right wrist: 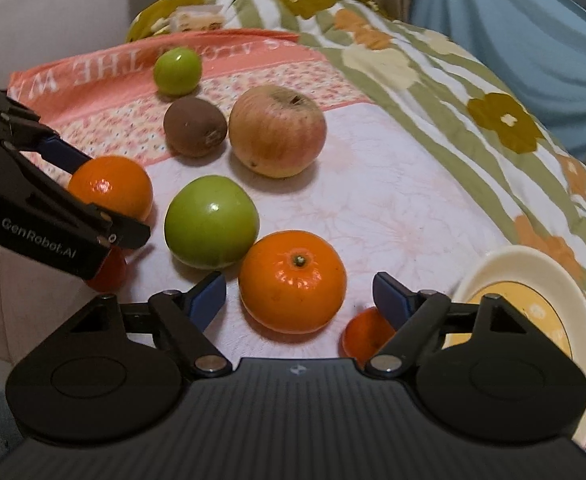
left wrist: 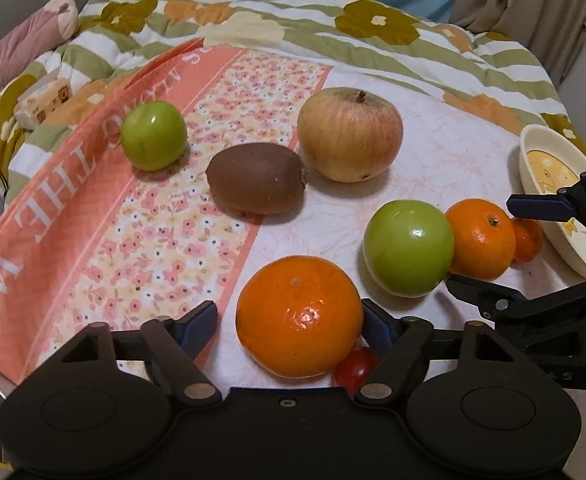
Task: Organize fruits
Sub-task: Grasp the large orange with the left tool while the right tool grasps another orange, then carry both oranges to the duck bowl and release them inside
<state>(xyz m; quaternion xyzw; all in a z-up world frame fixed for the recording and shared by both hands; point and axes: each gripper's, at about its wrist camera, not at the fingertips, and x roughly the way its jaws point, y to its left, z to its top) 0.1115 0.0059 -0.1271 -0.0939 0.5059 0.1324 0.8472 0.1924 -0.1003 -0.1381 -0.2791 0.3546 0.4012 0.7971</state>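
Left wrist view: the left hand-held gripper straddles a large orange, its right pad at the peel and its left pad clear, so no grip yet; a small red fruit peeks out just behind the orange. Beyond that orange lie a green apple, a kiwi, a big russet apple and a small green fruit, all loose on the bed's patterned cloth. Right wrist view: the right hand-held gripper stands open around a second orange, both pads apart from it. Only this view shows the cream plate's bare inside; it lies well right of the large orange, with no fruit visible in it. Judging by that, sorting has barely begun.
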